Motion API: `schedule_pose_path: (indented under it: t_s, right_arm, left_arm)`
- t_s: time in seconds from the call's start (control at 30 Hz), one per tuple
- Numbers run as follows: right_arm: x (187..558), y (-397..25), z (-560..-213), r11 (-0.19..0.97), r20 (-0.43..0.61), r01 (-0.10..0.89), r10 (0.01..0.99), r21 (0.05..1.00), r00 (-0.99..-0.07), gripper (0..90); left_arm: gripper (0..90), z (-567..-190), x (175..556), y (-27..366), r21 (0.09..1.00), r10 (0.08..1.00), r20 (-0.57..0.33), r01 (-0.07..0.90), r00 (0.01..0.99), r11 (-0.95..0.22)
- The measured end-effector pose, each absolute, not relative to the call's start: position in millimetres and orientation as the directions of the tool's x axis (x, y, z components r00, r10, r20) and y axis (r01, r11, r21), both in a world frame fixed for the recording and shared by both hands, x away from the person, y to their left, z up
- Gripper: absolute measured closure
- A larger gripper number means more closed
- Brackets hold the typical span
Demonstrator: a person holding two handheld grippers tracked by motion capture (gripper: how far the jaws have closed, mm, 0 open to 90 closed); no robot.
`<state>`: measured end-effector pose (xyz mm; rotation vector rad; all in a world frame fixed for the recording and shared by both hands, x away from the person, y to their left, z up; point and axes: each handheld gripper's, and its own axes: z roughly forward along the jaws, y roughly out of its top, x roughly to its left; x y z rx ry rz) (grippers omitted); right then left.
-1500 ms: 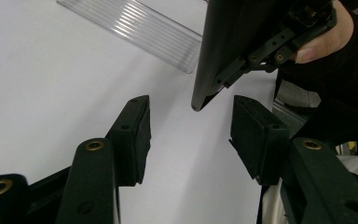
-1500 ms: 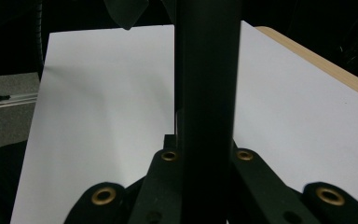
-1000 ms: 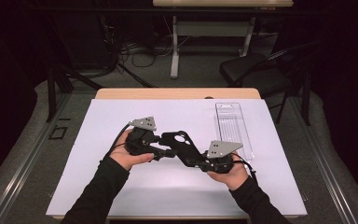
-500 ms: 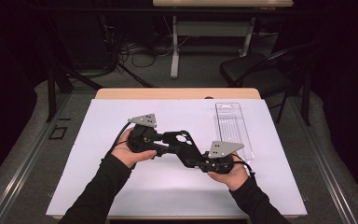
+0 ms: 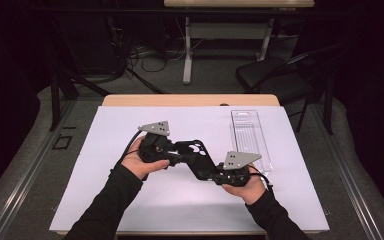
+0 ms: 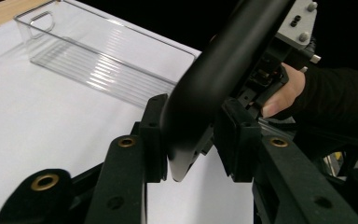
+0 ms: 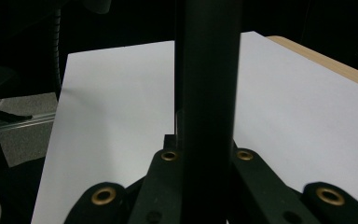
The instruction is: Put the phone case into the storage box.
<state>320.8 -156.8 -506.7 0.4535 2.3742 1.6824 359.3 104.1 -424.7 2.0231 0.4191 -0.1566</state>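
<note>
A white sheet covers the surface [image 5: 130, 200], with dark floor, a chair and cables beyond its far edge. Near the right side of the sheet lies a clear plastic tray [image 5: 250, 135], empty as far as can be seen.

Both hands meet over the middle of the surface, and between them a black curved object [image 5: 196, 156] is held above the sheet. In the left gripper view, the left tongs [image 6: 193, 140] pinch its rounded end [image 6: 205, 107], one pad on each side. In the right gripper view, the right tongs [image 7: 205, 154] press together on the same dark piece [image 7: 207, 93], which rises straight up between the jaws.

By my judgement the object is already picked up and secured by both tongs, and the tray beside the right hand [image 5: 247, 187] looks like its likely destination; the carry over and the placing are not yet done.

What the black thing actually is stays hard to tell: against the black tongs its outline merges in the high view, and each gripper view cuts it off at the top. The left hand [image 5: 142, 162] covers part of its gripper body.
</note>
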Motion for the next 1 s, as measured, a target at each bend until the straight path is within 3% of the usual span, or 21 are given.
schedule_pose_path:
  t_s: [1.0]
  right_arm:
    - [321.7, -156.1, -508.3, 0.297, 0.044, 0.151, 0.338, 0.943, -0.94, 88.6]
  left_arm:
    - [72.9, -428.0, 360.3, 108.5, 0.861, 0.173, -0.238, 0.29, 0.956, -0.418]
